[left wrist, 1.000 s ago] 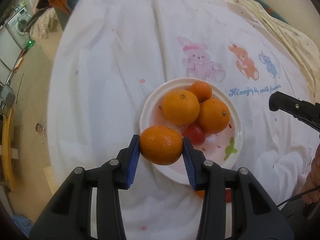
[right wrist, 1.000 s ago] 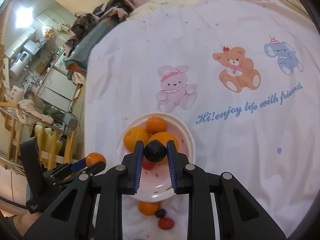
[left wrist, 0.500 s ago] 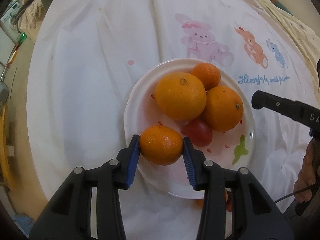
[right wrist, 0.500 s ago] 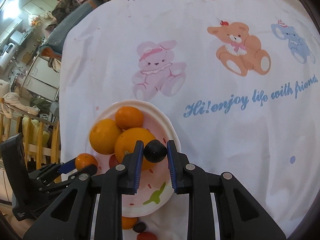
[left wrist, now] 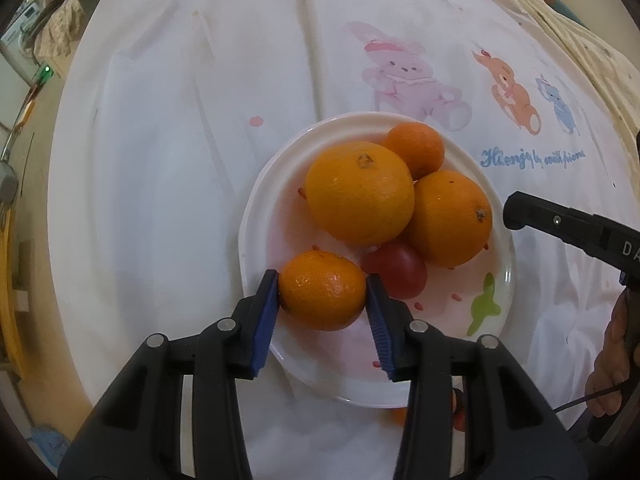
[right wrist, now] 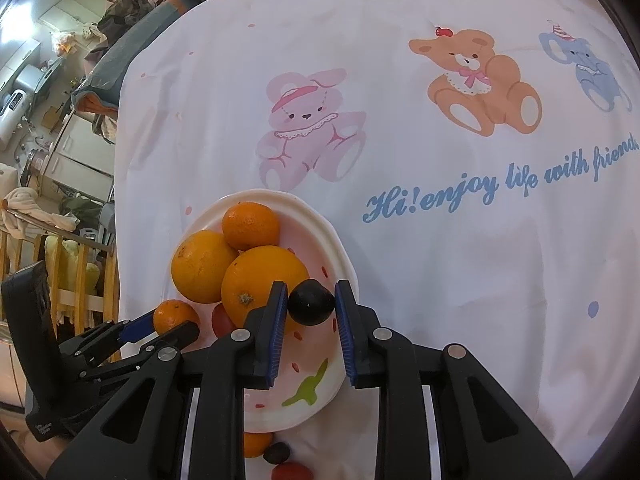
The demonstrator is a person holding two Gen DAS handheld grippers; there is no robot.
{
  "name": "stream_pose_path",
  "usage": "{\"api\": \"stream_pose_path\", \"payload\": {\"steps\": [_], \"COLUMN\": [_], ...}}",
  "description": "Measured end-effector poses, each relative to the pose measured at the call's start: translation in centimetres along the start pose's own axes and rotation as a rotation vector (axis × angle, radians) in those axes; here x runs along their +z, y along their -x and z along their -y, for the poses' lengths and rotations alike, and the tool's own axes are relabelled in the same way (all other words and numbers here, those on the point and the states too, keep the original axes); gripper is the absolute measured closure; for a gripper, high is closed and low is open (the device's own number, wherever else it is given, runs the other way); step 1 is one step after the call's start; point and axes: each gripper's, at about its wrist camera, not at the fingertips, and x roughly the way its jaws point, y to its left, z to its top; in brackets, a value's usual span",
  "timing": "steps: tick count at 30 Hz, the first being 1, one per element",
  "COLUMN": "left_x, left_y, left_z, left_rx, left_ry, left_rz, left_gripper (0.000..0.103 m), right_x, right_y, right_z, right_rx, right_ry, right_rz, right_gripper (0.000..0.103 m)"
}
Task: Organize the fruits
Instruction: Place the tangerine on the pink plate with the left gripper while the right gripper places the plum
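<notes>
Left tool point(left wrist: 322, 294): ribbed blue pads pinch a small dimpled orange mandarin point(left wrist: 322, 295) over the glossy round white plate point(left wrist: 256, 216).
Right tool point(right wrist: 311, 302): pinches a smooth dark round plum point(right wrist: 311, 301) above the plate's rim.
Plate: two large pebbled oranges point(left wrist: 359, 192), one red tomato point(left wrist: 400, 274).
Cloth: wrinkled white printed cloth point(right wrist: 400, 60).

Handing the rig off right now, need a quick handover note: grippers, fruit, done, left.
Left gripper: shut on a small mandarin, over the plate's near-left edge.
Right gripper: shut on a dark plum, over the plate's right side.
Done: two large oranges, one mandarin and a red fruit lie on the plate.
Left: release both held fruits onto the plate, then collect three fruits on the cloth below it: orange, dark, red.
</notes>
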Motion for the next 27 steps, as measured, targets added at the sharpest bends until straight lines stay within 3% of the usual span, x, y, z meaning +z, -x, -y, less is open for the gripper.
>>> {"api": "stream_pose_path", "payload": {"steps": [15,17,19,21,23,27], "left_x": [0.1,0.0,0.0,0.0,0.1,0.2], "left_y": [-0.3,-0.3,0.1,0.8,1.0,1.2], "left_z": [0.2,0.3,0.7,1.1,1.3,1.1], "left_rx": [-0.007,-0.018,-0.031,-0.004,-0.005,-0.004], "left_ry": [-0.021,-0.028,-0.036,-0.055,-0.068,-0.060], "left_rz": [-0.027,-0.033,-0.009,0.028,0.035,0.043], "left_gripper": [0.063,0.053,0.026,0.019,0.019,0.019], "right_x": [-0.1,0.0,0.0,0.0,0.1,0.1], "right_y": [0.1,0.2,0.2,0.1,0.3,0.8], "right_z": [0.1,0.1,0.1,0.1,0.1,-0.2], "right_rx": [0.004,0.001,0.005,0.002,0.008,0.019], "right_ry": [-0.006,-0.004,-0.005,-0.005,-0.010,-0.003], "right_rz": [0.019,0.022,0.018,0.012,0.017,0.040], "right_gripper": [0.075,0.075,0.075,0.068,0.034,0.033]}}
